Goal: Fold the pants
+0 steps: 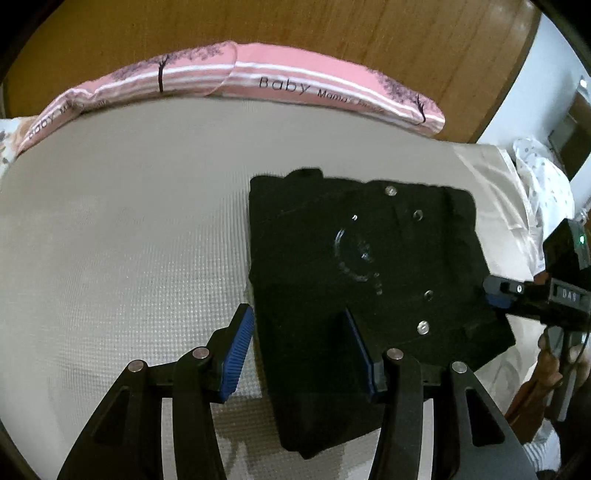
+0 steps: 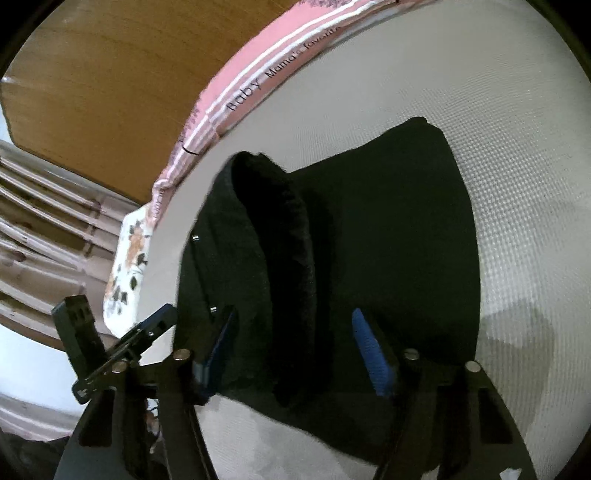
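Black pants (image 1: 354, 280), folded into a thick, squarish bundle with small metal rivets, lie on a pale, waffle-textured bed cover (image 1: 110, 240). The left gripper (image 1: 301, 354) stands wide open at the bundle's near left edge, blue ribbed pads clamping nothing. The right gripper (image 2: 295, 350) is also spread wide over the pants' rolled edge, gripping nothing. A pink striped pillow (image 1: 258, 79) lies along the far side against a wooden headboard (image 1: 295, 26).
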Demonstrator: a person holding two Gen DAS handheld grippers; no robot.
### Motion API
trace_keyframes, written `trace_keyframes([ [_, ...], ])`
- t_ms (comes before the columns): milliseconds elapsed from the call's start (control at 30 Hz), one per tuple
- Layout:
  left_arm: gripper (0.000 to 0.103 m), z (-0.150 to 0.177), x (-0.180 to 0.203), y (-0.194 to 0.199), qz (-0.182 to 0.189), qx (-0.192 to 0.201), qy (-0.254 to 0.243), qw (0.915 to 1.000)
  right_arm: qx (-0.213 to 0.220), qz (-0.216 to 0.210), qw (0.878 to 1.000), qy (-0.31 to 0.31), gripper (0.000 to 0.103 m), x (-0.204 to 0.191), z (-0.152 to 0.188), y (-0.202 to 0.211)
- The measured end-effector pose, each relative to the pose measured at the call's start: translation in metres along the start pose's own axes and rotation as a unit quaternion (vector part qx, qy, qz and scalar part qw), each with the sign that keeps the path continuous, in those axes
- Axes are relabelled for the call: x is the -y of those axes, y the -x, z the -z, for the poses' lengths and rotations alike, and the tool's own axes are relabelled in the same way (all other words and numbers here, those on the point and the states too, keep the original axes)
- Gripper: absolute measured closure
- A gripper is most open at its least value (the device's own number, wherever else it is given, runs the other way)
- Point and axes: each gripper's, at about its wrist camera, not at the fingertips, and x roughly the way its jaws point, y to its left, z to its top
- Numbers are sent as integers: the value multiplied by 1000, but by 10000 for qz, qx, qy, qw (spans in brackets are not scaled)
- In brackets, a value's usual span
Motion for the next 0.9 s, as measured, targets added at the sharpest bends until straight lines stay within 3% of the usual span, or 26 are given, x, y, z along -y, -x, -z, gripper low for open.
trace_keyframes([
  [200,49,3,8,-10,-68,-79,-122,9999,-41,-164,9995,280,45,0,-9,-11],
  [333,45,6,10,-16,-108,-79,-167,9998,-158,-391,9981,453,62,-4,-15,-25],
  [500,42,7,4,-20,-11,-149,16,9999,-221,-583,9967,519,68,-12,-21,-41],
  [900,38,8,6,-23,-119,-142,73,9998,-116,-366,9989,277,74,-21,-19,-47],
])
